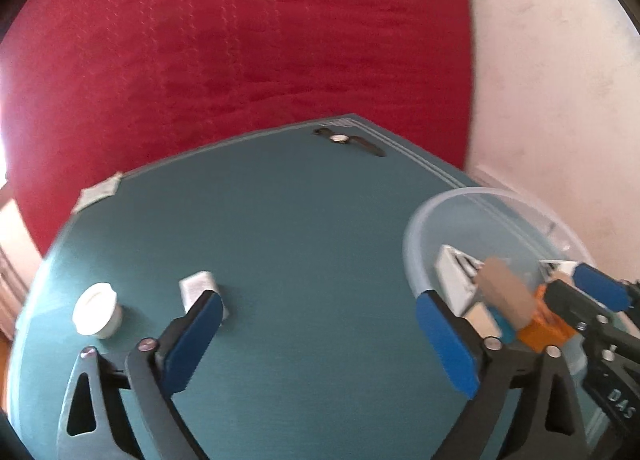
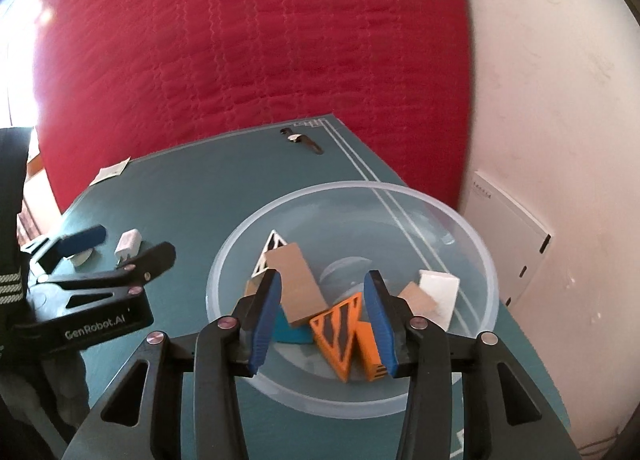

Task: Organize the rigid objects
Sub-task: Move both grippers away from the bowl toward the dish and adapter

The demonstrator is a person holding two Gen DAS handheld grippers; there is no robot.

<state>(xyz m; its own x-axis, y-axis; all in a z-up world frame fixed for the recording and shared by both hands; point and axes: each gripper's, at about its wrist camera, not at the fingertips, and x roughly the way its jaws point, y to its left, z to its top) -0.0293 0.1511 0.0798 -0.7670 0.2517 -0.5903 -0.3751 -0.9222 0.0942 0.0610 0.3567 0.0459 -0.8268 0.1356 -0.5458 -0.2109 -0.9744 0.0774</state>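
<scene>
So the thing that matters here: the little white charger (image 1: 202, 288) sits on the teal worktop (image 1: 304, 228) right at the tip of the left tool (image 1: 320, 324), just off its left finger, not between the fingers. It's standing near the worktop's left edge, with a white lid-looking round thing (image 1: 97, 314) just beside it, closer to that edge. Its long side looks like it runs roughly away from the camera, though it's blurry, so I wouldn't swear to it. The left tool is spread wide with nothing in it, and it's clearly the nearer one. To me that means shifting a bit left to straddle the charger. The right tool (image 2: 320, 300) hangs over the clear bowl (image 2: 440, 204) at the worktop's right edge, fingers partly apart and gripping nothing, with the blocks (tan (image 2: 298, 284), orange (image 2: 340, 336), white (image 2: 438, 294)) lying loose inside beneath it. A wristwatch (image 1: 348, 140) lies way off at the far corner. Behind the worktop there's a big red quilted surface (image 1: 240, 40), and a pale wall (image 2: 560, 100) on the right.
</scene>
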